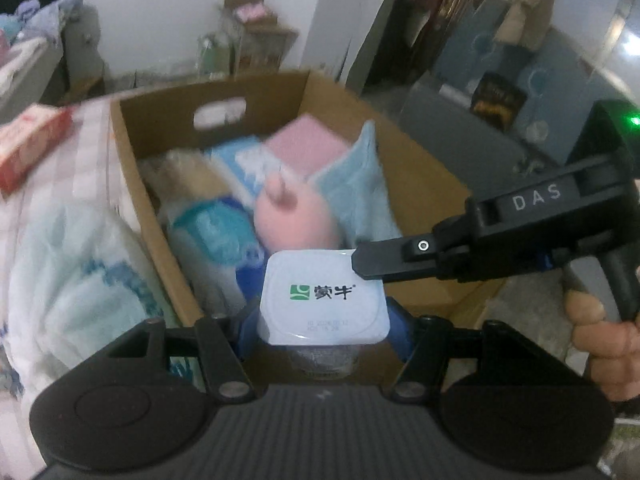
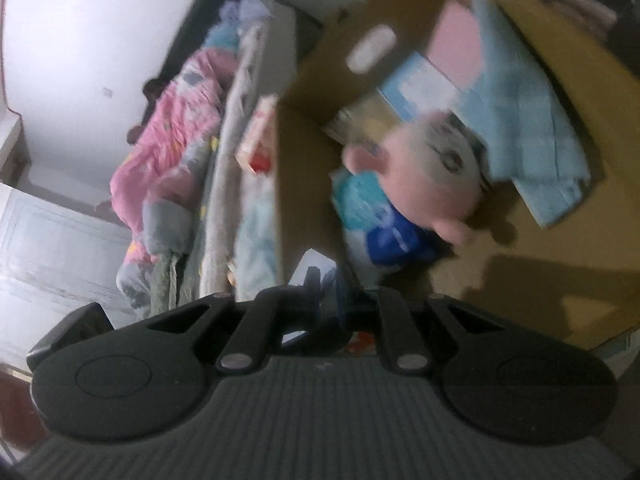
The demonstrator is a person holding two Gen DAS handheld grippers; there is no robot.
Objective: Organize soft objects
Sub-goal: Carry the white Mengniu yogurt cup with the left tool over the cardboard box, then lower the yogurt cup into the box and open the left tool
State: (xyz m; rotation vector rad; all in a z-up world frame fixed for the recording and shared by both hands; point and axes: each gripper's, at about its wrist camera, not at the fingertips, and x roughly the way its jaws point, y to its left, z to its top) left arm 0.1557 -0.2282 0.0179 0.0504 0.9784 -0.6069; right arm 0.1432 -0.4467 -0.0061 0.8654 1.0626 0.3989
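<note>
Soft objects already fill much of the cardboard box (image 1: 404,160): a pink plush toy (image 1: 292,216), a light blue towel (image 1: 356,184) leaning against the far side wall, a pink block (image 1: 306,146) behind it, and several blue-and-white soft packs (image 1: 216,232) along the near wall. In the right wrist view the same pile shows, with the plush toy (image 2: 432,176) lying on top of the packs and the towel (image 2: 532,120) beside it; part of the box floor (image 2: 520,280) is bare.

The left gripper (image 1: 324,332) holds a white yogurt cup (image 1: 325,300) with a printed foil lid, its jaws half spread and pressing on the cup's sides, just over the near edge of the box. The right gripper (image 1: 362,264) reaches in from the right, jaws pressed together, its tip at the corner of the cup's lid; whether it pinches the lid's rim or only touches it cannot be told. In its own view, little of the right gripper's tips can be made out through the blur.

Judging by how things lie, most of the sorting looks done. Outside the box a red-and-white carton (image 1: 30,140) lies on the bed (image 1: 60,240), and a pale patterned cloth lies next to the box. The cup is not yet put down, and whether it belongs in the box at all is unclear, as it looks rigid rather than soft.
</note>
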